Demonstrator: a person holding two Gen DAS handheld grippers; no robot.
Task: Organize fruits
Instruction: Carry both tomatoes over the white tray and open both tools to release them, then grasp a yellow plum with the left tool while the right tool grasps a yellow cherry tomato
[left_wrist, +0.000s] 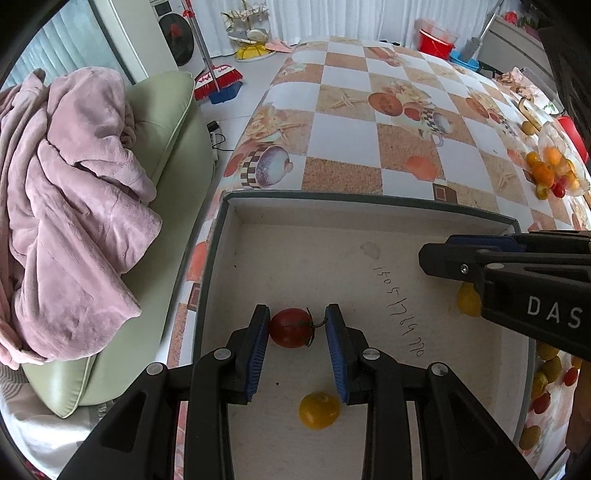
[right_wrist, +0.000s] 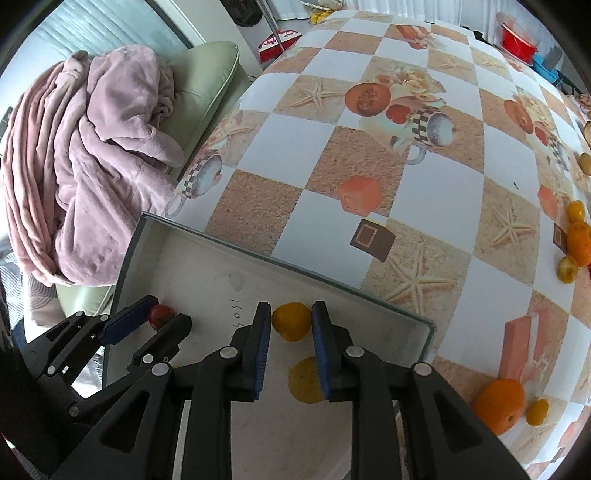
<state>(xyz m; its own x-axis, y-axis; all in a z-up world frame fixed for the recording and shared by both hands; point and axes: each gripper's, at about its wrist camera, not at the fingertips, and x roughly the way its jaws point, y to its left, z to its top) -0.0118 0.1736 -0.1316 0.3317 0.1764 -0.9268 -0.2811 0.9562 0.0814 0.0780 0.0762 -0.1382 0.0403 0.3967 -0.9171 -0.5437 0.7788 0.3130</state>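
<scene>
Left gripper (left_wrist: 297, 326) fingers straddle red tomato (left_wrist: 290, 328) (right gripper (right_wrist: 290, 319) brackets yellow fruit (right_wrist: 291, 321)).

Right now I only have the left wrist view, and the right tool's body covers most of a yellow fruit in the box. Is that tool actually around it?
Observer: Yes. In the right wrist view, the right tool has a pad on each side of the yellow tomato. Both pads look to touch it, but I cannot tell whether it is squeezed.
Reviewer: Is any fruit outside the box hidden behind that tool?
Observer: A large orange sits on the tablecloth, just past the near right corner of the box. A small yellow fruit lies right beside it.
</scene>
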